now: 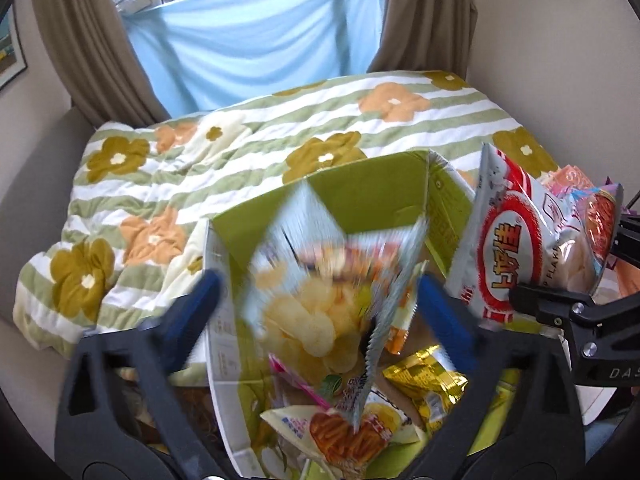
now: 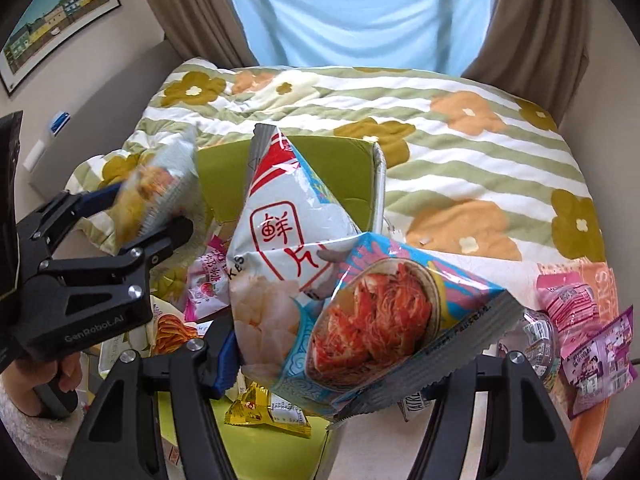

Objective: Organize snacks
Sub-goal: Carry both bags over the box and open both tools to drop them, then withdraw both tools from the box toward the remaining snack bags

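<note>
A green cardboard box (image 1: 360, 192) stands open on the bed, with several snack packs inside, among them a yellow pack (image 1: 428, 380). My left gripper (image 1: 320, 292) is open above the box; a blurred chip bag (image 1: 320, 280) hangs between its blue fingers (image 1: 444, 320), and I cannot tell if it touches them. My right gripper (image 2: 360, 364) is shut on two bags over the box: a white prawn-cracker bag (image 2: 288, 216) and a blue kimchi-picture bag (image 2: 384, 312). The white bag also shows in the left wrist view (image 1: 504, 248).
A flowered green-striped quilt (image 2: 460, 152) covers the bed. Pink and purple snack packs (image 2: 592, 344) lie at the right on an orange surface. Brown curtains and a blue sheet (image 1: 256, 40) hang behind. A framed picture (image 2: 56, 20) is on the left wall.
</note>
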